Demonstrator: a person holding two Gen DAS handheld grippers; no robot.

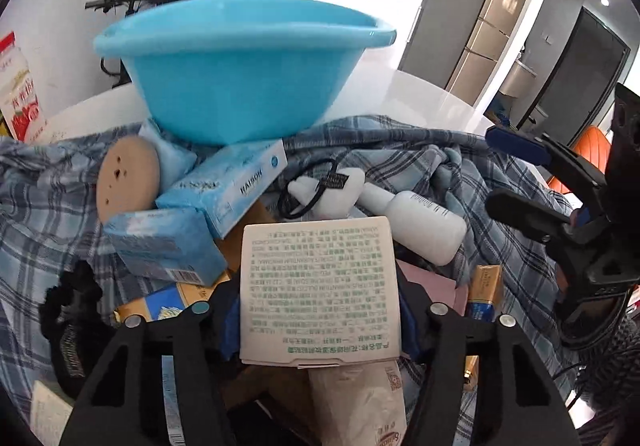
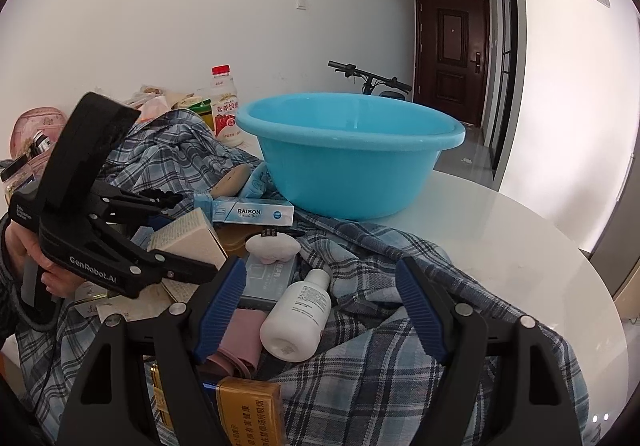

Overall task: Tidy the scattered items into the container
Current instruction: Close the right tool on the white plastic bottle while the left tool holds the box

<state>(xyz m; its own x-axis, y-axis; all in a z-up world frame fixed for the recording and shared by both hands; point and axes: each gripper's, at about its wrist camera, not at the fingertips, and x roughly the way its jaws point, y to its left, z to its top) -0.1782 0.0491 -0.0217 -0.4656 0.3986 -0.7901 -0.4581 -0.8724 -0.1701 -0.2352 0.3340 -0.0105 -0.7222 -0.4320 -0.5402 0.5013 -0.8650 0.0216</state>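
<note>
Cardboard, pale and printed with small green text, fills the lower centre of the left wrist view: a flat box (image 1: 318,288) stands between the two fingers of the left tongs (image 1: 320,312), its long axis running up the frame along the line of the tongs. The fingers flank its two long sides and appear closed on it, though the pads themselves are hidden behind the box. In the right wrist view the same box (image 2: 188,240) shows at left centre, clamped in the left tongs (image 2: 176,238).

Beyond the box, toward the upper centre of both views, stands the blue basin (image 1: 244,65), the container (its inside is not visible from here). It rests partly on a checked cloth (image 2: 380,346) spread over the white table (image 2: 500,230). The held box therefore lies below and in front of the basin, so the coming move, by judgement, is a lift up and forward over the near rim.

The right tongs (image 2: 320,310) stand open with nothing between the blue pads (image 2: 222,306). A white bottle (image 2: 298,316) lies on the cloth just ahead of them, neck pointing up the frame toward the basin. Light blue cartons (image 1: 224,185), a white pouch (image 2: 272,246) and a yellow pack (image 2: 252,406) lie scattered around it.

The left hand is the one committed; the right is nearer the bottle.
</note>
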